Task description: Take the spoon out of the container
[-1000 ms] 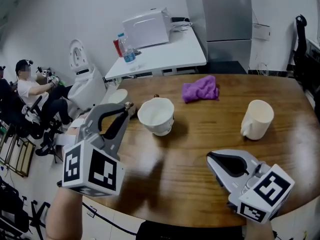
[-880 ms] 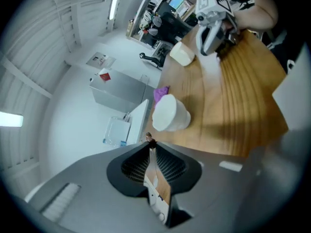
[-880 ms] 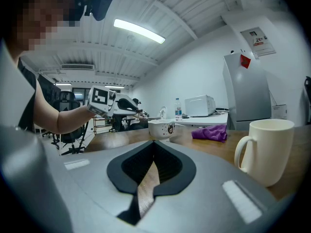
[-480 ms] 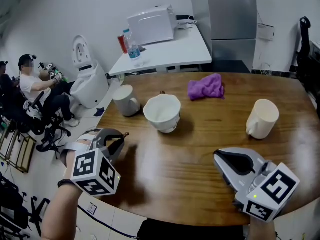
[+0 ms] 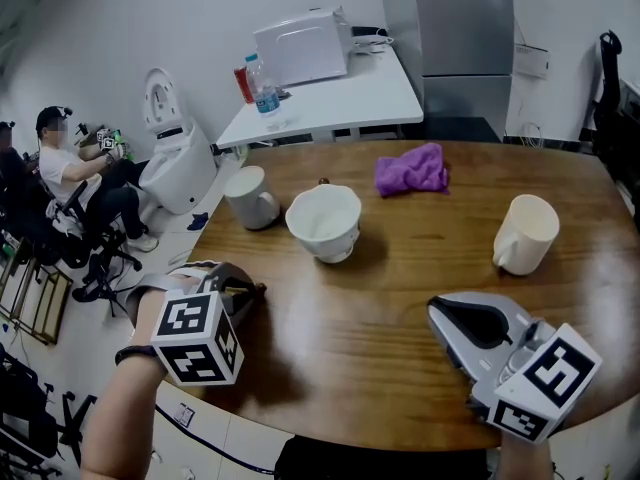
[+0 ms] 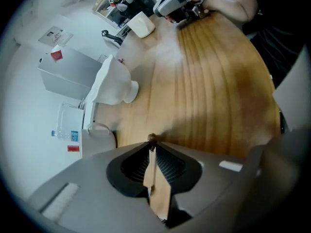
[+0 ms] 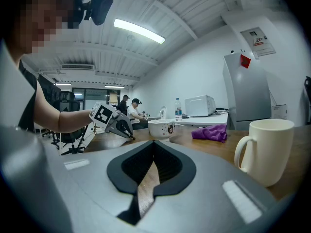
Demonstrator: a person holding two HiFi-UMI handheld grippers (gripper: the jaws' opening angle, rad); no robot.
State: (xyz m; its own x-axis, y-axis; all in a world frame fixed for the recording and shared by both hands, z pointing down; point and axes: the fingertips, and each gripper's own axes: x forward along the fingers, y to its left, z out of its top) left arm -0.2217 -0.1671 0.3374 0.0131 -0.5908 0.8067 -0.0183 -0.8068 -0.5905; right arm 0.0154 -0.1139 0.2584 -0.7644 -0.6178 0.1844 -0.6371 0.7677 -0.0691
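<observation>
Left gripper [image 5: 255, 290]: tipped steeply down at the table's near-left edge. It is nearer the person than the bowl [image 5: 323, 223] and to the bowl's left. Its marker cube faces up, with a bare forearm [image 5: 120, 413] behind it.
Left jaws: clenched on the spoon [image 6: 151, 139], with only a thin slit between the pads. A small brown knob pokes out past the tips.
Spoon: out of the bowl and gripped by the left gripper, low over the table [image 5: 360, 358]. Whether it touches the wood cannot be told.
Right gripper [image 5: 433, 311]: held nearly level over the table's near edge, nearer than the bowl and to the bowl's right. It points towards the bowl, and its marker cube is at the near end.
Right jaws: tips pressed together, nothing between them.
Grippers: two.
Spoons: one.
Bowl: one, white and upright, well apart from both grippers.
Mugs: two. The left mug [image 5: 250, 198] stands just beside the bowl on its left. The right mug [image 5: 525, 233] stands well to the bowl's right, handle turned towards the near side.
Cloth [image 5: 410, 171]: one, purple and crumpled, beyond the bowl and to its right, apart from both mugs.
</observation>
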